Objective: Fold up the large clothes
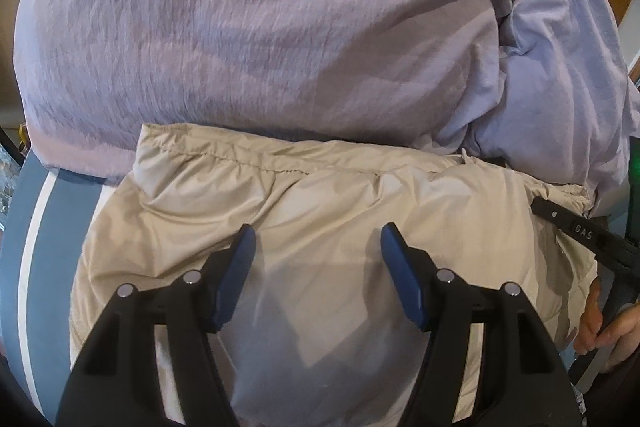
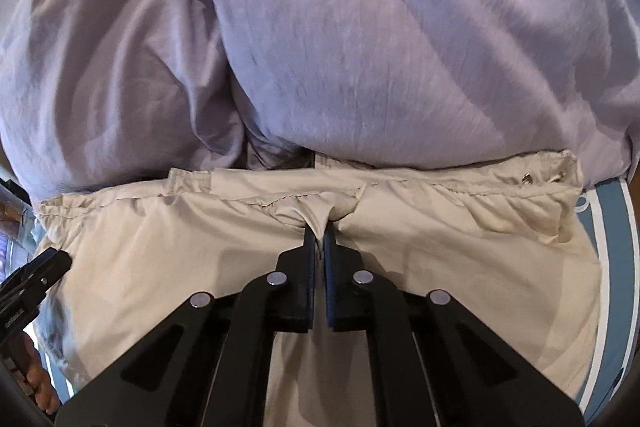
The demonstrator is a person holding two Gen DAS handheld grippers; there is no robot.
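A beige jacket lies spread on the bed, its gathered hem along the far side. My left gripper is open just above the jacket's fabric, with nothing between the fingers. My right gripper is shut on a pinch of the beige jacket just below the hem seam, and the cloth puckers up between the pads. The right gripper also shows at the right edge of the left wrist view, resting on the jacket's right side.
A bulky lilac duvet is heaped right behind the jacket; it also shows in the right wrist view. A blue sheet with a white stripe lies under the jacket. A hand holds the right gripper.
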